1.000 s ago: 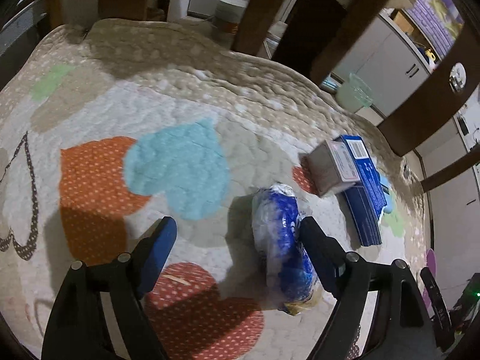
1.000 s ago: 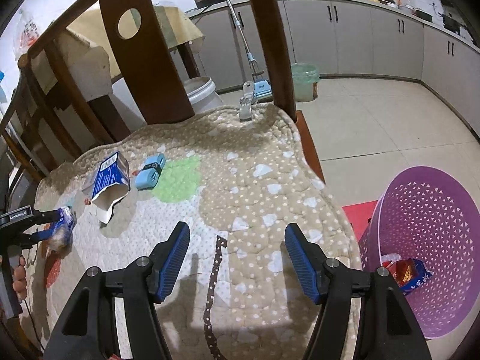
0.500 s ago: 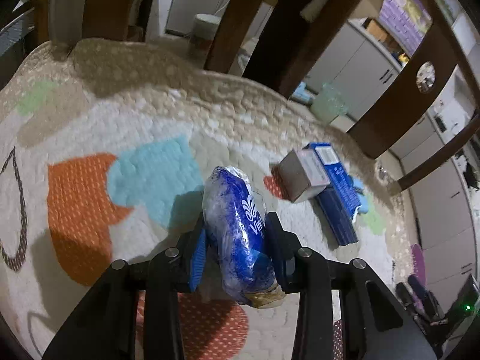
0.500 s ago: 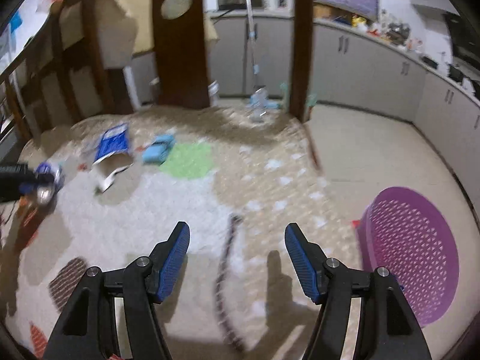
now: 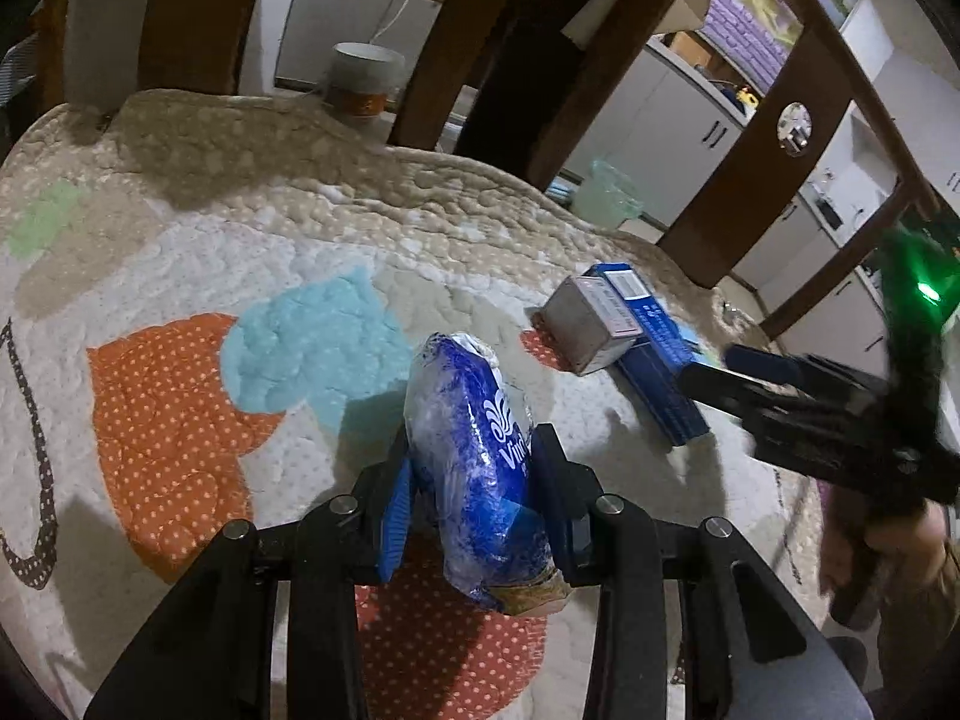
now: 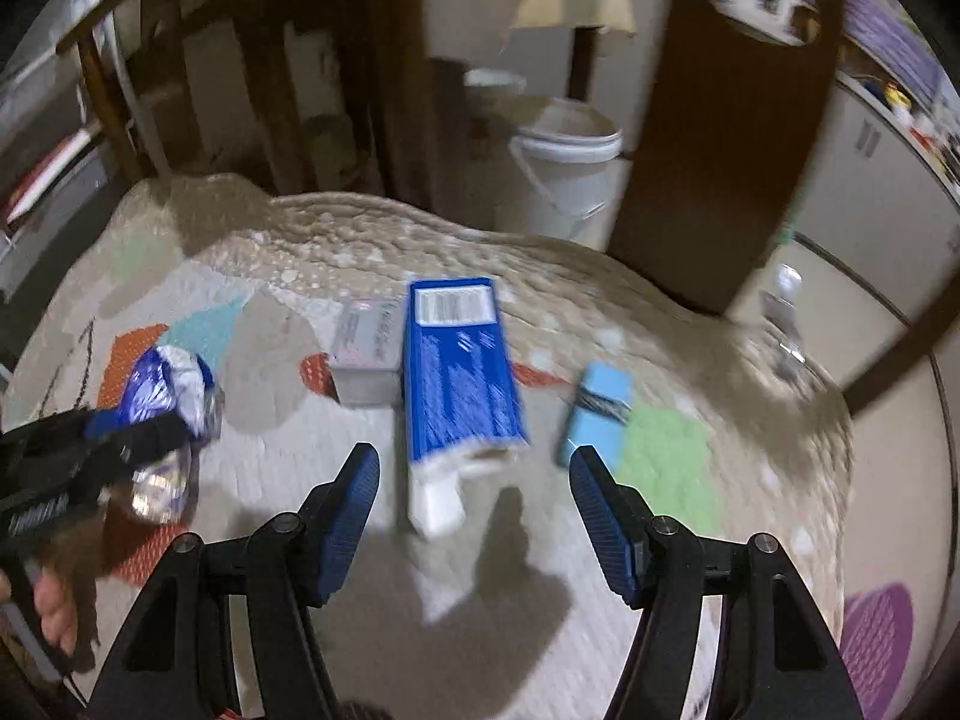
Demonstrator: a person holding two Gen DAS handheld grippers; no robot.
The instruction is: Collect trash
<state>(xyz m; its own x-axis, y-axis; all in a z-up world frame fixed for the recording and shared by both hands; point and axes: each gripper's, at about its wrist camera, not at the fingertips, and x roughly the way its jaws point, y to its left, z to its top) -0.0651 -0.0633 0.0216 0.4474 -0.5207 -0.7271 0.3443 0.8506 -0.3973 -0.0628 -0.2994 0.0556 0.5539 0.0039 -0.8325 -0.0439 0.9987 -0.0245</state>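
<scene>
A crumpled blue and silver foil wrapper (image 5: 474,438) is pinched between the pads of my left gripper (image 5: 471,480), just above the patterned quilt (image 5: 180,276). In the right wrist view the same wrapper (image 6: 168,384) and my left gripper (image 6: 120,438) sit at the left edge. My right gripper (image 6: 474,480) stands open with nothing between its fingers, hovering just short of a blue carton (image 6: 459,372) lying flat. A small grey box (image 6: 366,354) touches the carton's left side. A light blue pack (image 6: 600,408) lies to its right.
Dark wooden furniture legs (image 6: 720,150) rise around the quilt's far edge. A white bucket (image 6: 564,174) stands behind it, and a pale green bin (image 5: 606,195) on the floor beyond. A hand (image 5: 870,546) holds the right tool. A purple shape (image 6: 876,630) shows at the lower right.
My left gripper has shut on the foil wrapper and raised it slightly. My right gripper has swung left, away from the purple basket, to the blue carton.
</scene>
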